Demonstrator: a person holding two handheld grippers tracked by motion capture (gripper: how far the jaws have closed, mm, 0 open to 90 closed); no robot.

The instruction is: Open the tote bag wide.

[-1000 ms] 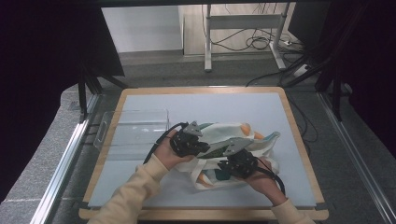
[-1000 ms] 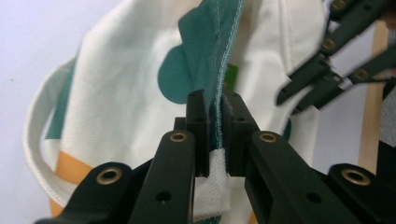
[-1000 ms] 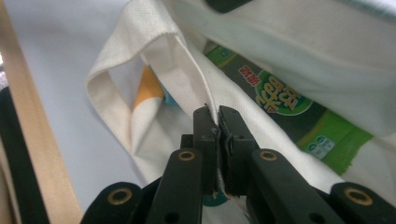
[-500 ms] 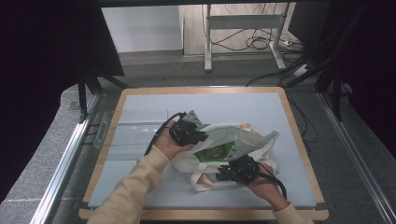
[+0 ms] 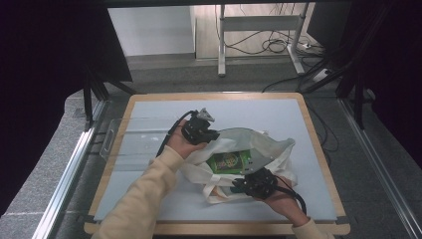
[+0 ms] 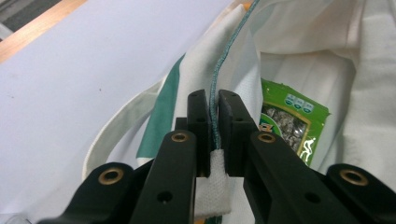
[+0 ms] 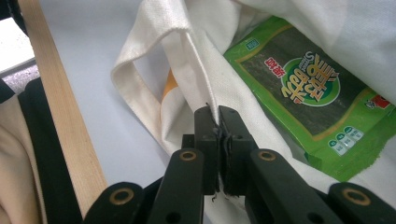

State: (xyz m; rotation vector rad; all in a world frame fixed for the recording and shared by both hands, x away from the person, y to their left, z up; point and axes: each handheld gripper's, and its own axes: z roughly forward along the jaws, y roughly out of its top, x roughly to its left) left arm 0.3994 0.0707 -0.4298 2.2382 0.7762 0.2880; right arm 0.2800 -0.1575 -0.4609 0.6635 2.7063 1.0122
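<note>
Two grippers were clamped on one cloth bag (image 5: pixel 259 149) lying near the middle of the pale table (image 5: pixel 149 204). The left gripper (image 6: pixel 212 105) was shut on the bag's far rim, where a teal stitched edge ran between the black jaws. The right gripper (image 7: pixel 218 116) was pinched on the near rim, on a folded cream hem with a loop handle beside it. Woven, soft, creased fabric was seen, with green and orange print. A flat, glossy green packet (image 7: pixel 306 88) lay inside the bag's mouth. Compared with a second earlier, the left gripper had been carried farther from the person, and the mouth had been spread wider, baring the packet.
</note>
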